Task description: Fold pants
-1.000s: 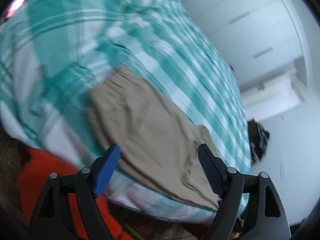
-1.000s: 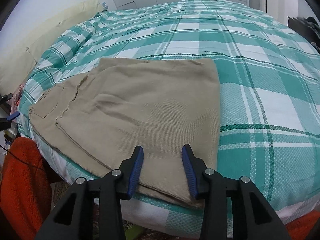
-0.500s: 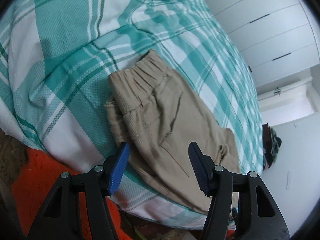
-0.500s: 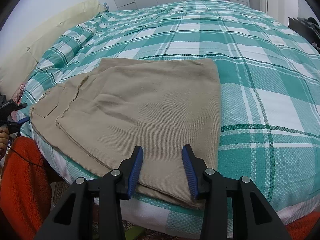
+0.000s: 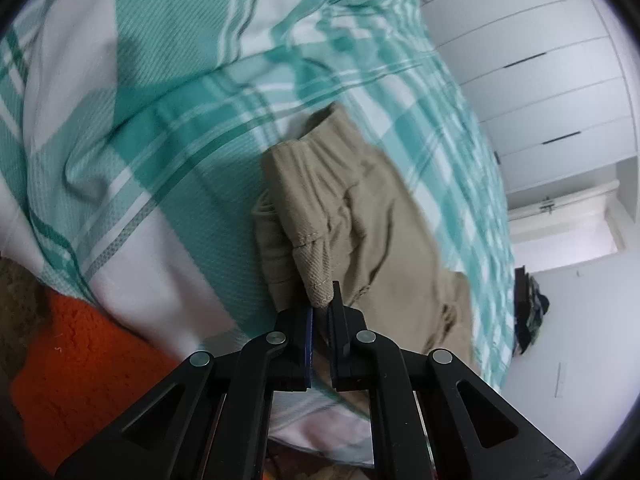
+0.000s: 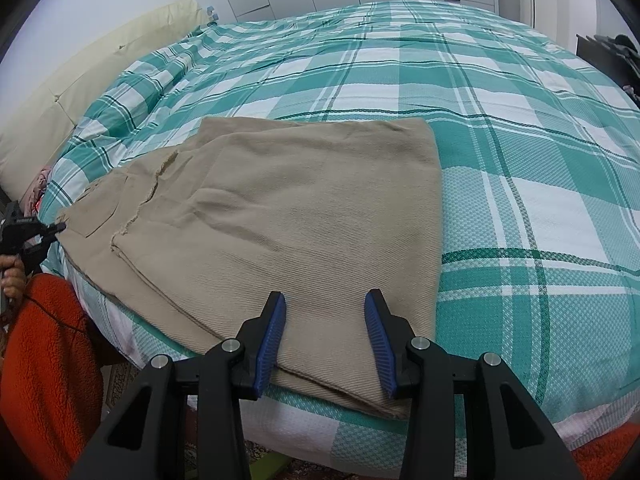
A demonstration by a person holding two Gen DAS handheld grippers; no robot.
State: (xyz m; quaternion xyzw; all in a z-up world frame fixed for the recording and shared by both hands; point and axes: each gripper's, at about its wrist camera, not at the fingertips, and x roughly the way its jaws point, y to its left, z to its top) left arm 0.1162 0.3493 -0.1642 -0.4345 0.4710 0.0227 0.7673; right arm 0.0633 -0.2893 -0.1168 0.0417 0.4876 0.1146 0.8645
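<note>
Beige pants (image 6: 288, 216) lie folded on a green-and-white plaid bed (image 6: 520, 128), near its front edge. In the left wrist view my left gripper (image 5: 320, 312) is shut on the waistband corner of the pants (image 5: 360, 216), with cloth pinched between the blue pads. It also shows at the far left of the right wrist view (image 6: 36, 232), at the waist end. My right gripper (image 6: 325, 312) is open, with its fingers just above the near folded edge of the pants and nothing between them.
A cream headboard (image 6: 80, 80) runs along the bed's left side. White wardrobe doors (image 5: 540, 60) stand behind the bed. An orange fleece sleeve (image 6: 48, 380) is at the lower left. Dark clothes (image 5: 532, 316) hang at the far right.
My left gripper has moved in to the waistband corner and closed on it; it was open before. My right gripper has stayed open over the near fold.
</note>
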